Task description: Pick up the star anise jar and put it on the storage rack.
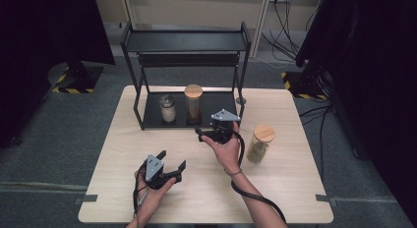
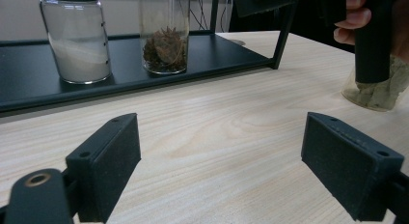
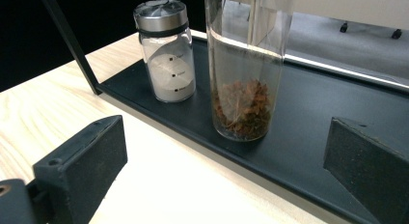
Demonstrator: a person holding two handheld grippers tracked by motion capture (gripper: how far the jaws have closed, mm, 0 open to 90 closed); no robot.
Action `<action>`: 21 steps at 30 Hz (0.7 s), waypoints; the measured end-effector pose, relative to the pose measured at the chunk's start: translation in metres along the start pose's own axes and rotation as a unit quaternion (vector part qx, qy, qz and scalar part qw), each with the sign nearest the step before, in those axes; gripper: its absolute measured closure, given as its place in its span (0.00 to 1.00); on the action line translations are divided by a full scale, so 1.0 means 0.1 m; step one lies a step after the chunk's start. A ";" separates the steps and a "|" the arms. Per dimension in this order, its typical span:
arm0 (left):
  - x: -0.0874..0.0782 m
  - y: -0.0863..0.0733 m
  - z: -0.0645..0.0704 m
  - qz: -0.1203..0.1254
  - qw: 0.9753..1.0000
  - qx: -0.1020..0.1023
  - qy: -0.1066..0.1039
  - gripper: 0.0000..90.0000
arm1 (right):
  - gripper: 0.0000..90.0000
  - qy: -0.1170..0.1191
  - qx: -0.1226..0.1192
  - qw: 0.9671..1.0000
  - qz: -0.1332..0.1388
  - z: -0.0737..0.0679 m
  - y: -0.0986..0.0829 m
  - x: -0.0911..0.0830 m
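A black two-tier rack (image 1: 147, 121) stands at the back of the wooden table (image 1: 123, 188). Its lower shelf (image 3: 313, 113) carries a short silver-lidded jar of white powder (image 1: 168, 109) (image 3: 166, 55) (image 2: 77, 40) and a tall wooden-lidded jar of brown spice (image 1: 193, 103) (image 3: 246, 69) (image 2: 165, 38). My right gripper (image 1: 205, 129) (image 3: 222, 166) is open just in front of the shelf, facing the tall jar, with nothing between its jaws. Nearer the front, my left gripper (image 1: 172, 159) (image 2: 226, 161) is open over bare wood and holds nothing.
A third jar with a wooden lid (image 1: 260, 142) (image 2: 381, 91), holding pale green leaves, stands on the table right of my right hand (image 1: 227, 152). The rack's top shelf (image 1: 184, 40) is bare. Dark stands and cables sit on the floor around the table.
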State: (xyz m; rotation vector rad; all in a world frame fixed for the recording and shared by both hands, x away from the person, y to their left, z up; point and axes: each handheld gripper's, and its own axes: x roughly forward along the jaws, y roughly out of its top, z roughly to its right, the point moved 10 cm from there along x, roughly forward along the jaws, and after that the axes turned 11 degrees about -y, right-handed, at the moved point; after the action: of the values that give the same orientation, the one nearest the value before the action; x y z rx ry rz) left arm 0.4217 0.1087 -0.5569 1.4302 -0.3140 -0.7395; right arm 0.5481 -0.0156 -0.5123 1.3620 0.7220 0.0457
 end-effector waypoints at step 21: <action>0.00 0.00 0.00 0.001 1.000 -0.001 0.001 0.15 | 0.02 0.005 -0.002 1.000 -0.011 0.03 -0.19 -0.12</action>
State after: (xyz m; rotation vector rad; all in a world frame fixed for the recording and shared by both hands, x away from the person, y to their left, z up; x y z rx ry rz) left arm 0.4217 0.1090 -0.5568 1.4273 -0.3133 -0.7371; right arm 0.5330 -0.0275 -0.5239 1.3504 0.7449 0.0365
